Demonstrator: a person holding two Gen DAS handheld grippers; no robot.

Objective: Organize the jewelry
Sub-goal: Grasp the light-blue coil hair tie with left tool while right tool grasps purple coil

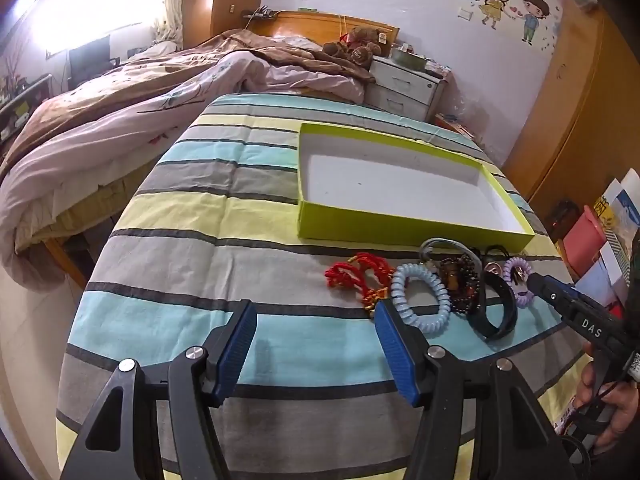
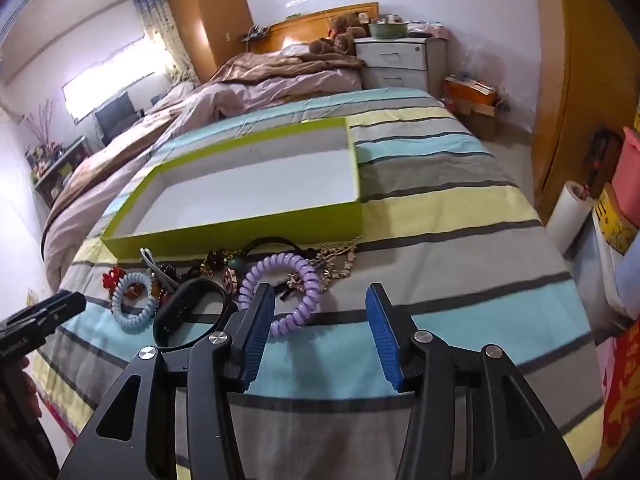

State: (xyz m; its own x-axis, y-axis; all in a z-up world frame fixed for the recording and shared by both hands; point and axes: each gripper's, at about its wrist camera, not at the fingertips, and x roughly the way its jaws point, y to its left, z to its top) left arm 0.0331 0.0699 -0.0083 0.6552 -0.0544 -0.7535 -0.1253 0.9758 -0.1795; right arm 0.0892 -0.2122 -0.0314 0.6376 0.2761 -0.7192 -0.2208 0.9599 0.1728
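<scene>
A shallow lime-green box (image 1: 400,229) (image 2: 224,228) with a white empty inside lies on the striped cloth. In front of it is a row of jewelry: a red cord bracelet (image 1: 356,276), a pale blue coil band (image 1: 420,300) (image 2: 132,304), dark bead bracelets (image 1: 460,284), a black band (image 1: 496,308) (image 2: 192,312), a purple coil band (image 1: 516,280) (image 2: 288,292) and a gold chain necklace (image 2: 340,264). My left gripper (image 1: 316,312) is open and empty, left of the blue coil. My right gripper (image 2: 320,296) is open and empty, its left finger beside the purple coil.
The striped cloth (image 1: 240,184) covers a table beside a bed with a rumpled pink and brown quilt (image 1: 120,112). A white nightstand (image 1: 408,84) stands behind. Boxes and a paper roll (image 2: 568,216) crowd the floor on the right.
</scene>
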